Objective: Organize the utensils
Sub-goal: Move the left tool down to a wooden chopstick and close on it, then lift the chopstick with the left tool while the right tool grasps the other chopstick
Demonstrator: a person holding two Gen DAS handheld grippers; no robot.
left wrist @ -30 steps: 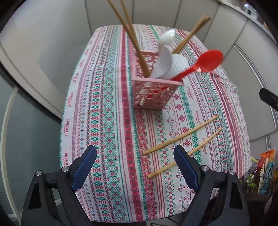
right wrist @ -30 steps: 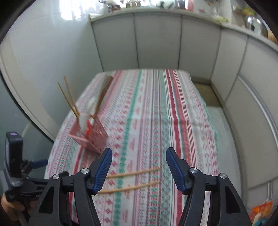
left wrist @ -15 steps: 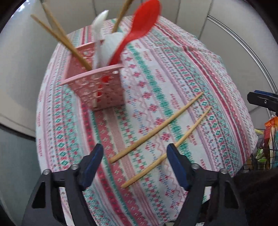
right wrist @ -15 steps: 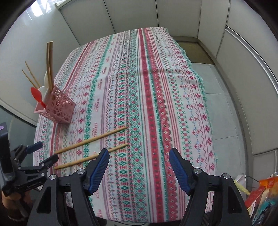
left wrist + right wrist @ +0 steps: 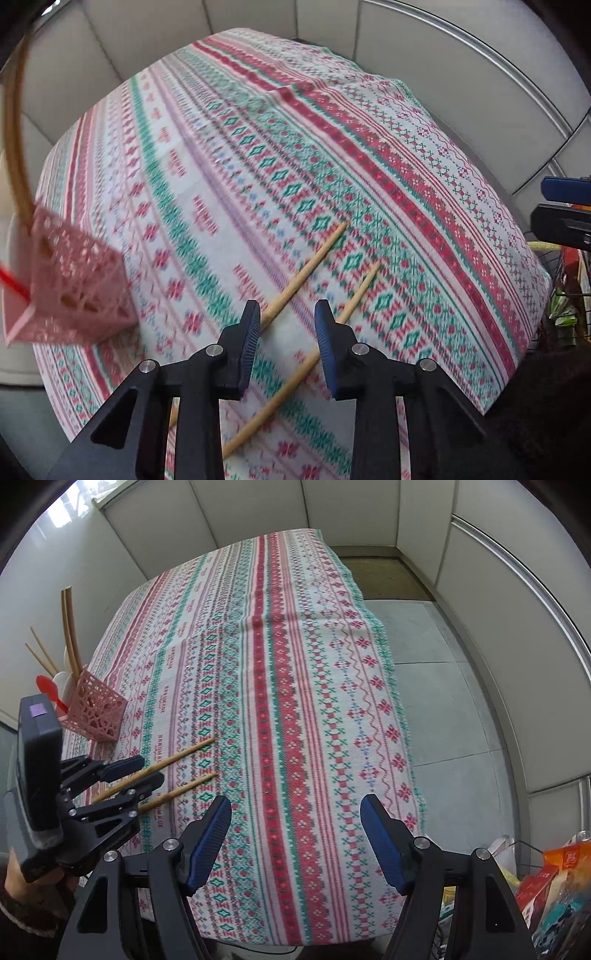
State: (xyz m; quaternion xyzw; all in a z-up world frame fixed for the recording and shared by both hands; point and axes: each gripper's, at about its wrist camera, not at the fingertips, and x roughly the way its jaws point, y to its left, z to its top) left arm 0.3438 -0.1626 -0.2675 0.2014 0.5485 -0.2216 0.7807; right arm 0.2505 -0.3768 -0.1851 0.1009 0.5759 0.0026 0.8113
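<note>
Two loose wooden chopsticks (image 5: pixel 306 269) (image 5: pixel 360 295) lie side by side on the patterned tablecloth (image 5: pixel 406 177). My left gripper (image 5: pixel 284 317) hovers over their near ends, jaws partly closed with a gap, holding nothing. It also shows in the right wrist view (image 5: pixel 136 771) above the same chopsticks (image 5: pixel 184 755). A pink lattice basket (image 5: pixel 96 710) at the table's left holds chopsticks, a white spoon and a red spoon (image 5: pixel 50 690). The basket's corner shows in the left wrist view (image 5: pixel 74 288). My right gripper (image 5: pixel 295 808) is wide open and empty above the near table edge.
White wall panels surround the table. The table's right edge drops to a grey floor (image 5: pixel 443 686). Snack packets in a wire rack (image 5: pixel 554 878) stand at the near right corner.
My left gripper has swung right and down onto the loose chopsticks, and its jaws have narrowed. The basket has slid to the left edge of its view. My right gripper moved slightly.
</note>
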